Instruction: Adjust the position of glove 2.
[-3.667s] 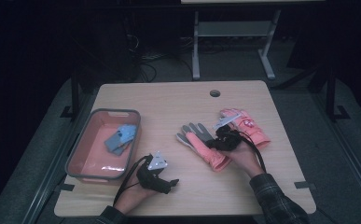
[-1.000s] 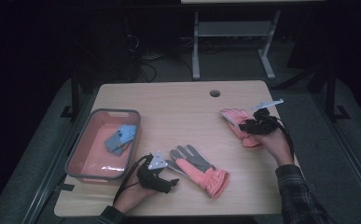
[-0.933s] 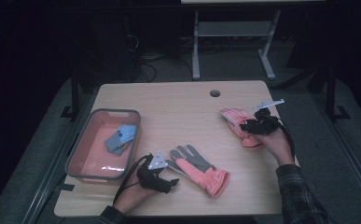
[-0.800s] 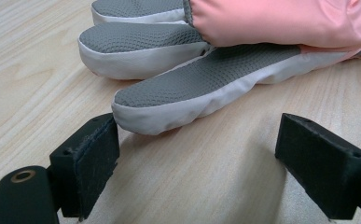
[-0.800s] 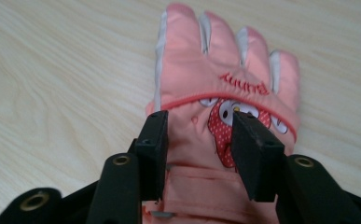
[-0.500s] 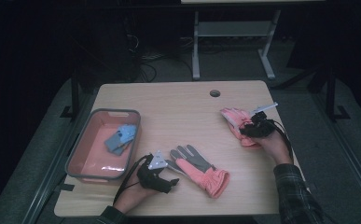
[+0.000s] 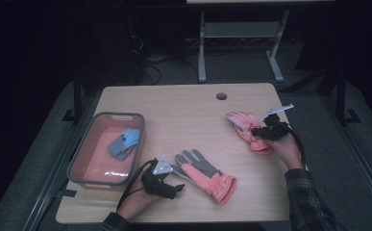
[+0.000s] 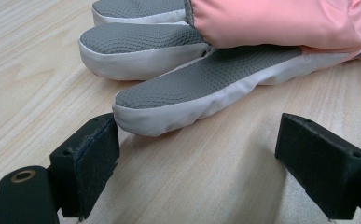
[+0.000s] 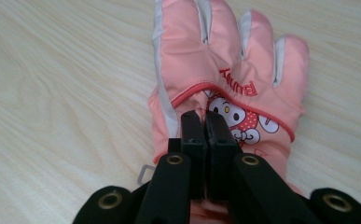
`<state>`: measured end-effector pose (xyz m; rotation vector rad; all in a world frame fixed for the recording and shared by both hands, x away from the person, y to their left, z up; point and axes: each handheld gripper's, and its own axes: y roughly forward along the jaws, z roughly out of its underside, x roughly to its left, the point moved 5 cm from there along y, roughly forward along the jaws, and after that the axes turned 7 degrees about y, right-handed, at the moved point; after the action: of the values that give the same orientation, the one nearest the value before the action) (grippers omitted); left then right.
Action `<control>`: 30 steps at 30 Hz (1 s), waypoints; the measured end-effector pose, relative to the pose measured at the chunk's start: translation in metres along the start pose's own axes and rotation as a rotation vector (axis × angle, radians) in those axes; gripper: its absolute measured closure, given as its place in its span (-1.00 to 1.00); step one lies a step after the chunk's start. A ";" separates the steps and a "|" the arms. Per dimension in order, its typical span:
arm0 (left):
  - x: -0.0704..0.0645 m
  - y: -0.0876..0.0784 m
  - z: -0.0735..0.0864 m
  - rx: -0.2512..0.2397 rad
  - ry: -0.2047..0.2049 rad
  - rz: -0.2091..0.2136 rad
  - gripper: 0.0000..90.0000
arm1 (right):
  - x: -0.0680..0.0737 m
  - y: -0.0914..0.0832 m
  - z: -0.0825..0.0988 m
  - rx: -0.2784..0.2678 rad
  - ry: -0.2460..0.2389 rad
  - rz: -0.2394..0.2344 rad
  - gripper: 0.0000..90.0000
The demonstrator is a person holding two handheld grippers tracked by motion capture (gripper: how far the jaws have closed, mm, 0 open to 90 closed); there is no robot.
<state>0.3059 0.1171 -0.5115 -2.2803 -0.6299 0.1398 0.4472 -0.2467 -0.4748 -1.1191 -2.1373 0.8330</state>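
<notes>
Pink glove (image 9: 225, 88) lies flat on the table (image 7: 183, 110), back up, right under the right tool (image 9: 205, 122), whose jaws have just been closing and now pinch a fold of its back fabric. Step: pickup. Next, probably a lift without slipping. Second glove (image 8: 225, 60) sits just ahead of the left tool (image 8: 197, 158), jaws wide, hand resting low.

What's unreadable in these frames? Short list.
- Right tongs: shut on the pink glove; how much fabric is pinched is hidden behind the pads.
- Blue items in the tray: too small in the high view.
- Grey-palmed glove: cuff cut off by the left gripper view's edge.
</notes>
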 end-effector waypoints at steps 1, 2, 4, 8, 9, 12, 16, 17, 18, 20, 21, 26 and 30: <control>0.000 0.000 0.000 0.000 0.000 0.000 -0.71 | 0.000 -0.003 -0.001 -0.006 0.005 -0.006 0.96; 0.000 0.000 0.000 -0.001 0.000 0.000 -0.71 | -0.001 -0.005 -0.001 -0.014 0.013 -0.010 0.96; 0.000 0.000 0.000 -0.001 0.000 0.001 -0.71 | 0.000 -0.010 -0.002 -0.023 0.019 -0.023 0.96; 0.000 0.000 0.000 -0.001 0.001 0.001 -0.72 | 0.008 -0.022 -0.005 -0.040 -0.010 -0.045 0.97; 0.000 0.000 0.000 0.000 0.000 0.001 -0.72 | 0.011 -0.024 -0.005 -0.047 -0.011 -0.050 0.97; 0.000 0.000 0.000 0.000 0.000 0.001 -0.72 | 0.017 -0.031 -0.006 -0.056 -0.025 -0.065 0.97; 0.000 0.000 0.000 0.000 0.000 0.001 -0.72 | 0.027 -0.041 -0.003 -0.069 -0.022 -0.110 0.97; 0.000 0.000 0.000 0.000 0.000 0.001 -0.71 | 0.029 -0.042 -0.002 -0.071 -0.027 -0.116 0.97; 0.000 0.000 0.000 0.000 0.000 0.001 -0.72 | 0.034 -0.045 -0.001 -0.074 -0.032 -0.126 0.97; 0.000 0.000 0.000 0.000 0.000 0.001 -0.72 | 0.039 -0.049 -0.001 -0.080 -0.042 -0.138 0.97; 0.000 0.000 0.000 0.000 0.000 0.001 -0.72 | 0.043 -0.051 -0.001 -0.081 -0.044 -0.146 0.97; 0.000 0.000 0.000 0.000 0.004 -0.001 -0.72 | 0.065 -0.054 0.000 -0.071 -0.063 -0.182 0.97; 0.001 0.000 0.000 0.001 0.005 -0.001 -0.72 | 0.081 -0.055 0.000 -0.074 -0.086 -0.216 0.97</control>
<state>0.3064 0.1172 -0.5115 -2.2792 -0.6281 0.1337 0.3815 -0.2028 -0.4178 -0.8815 -2.3275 0.7198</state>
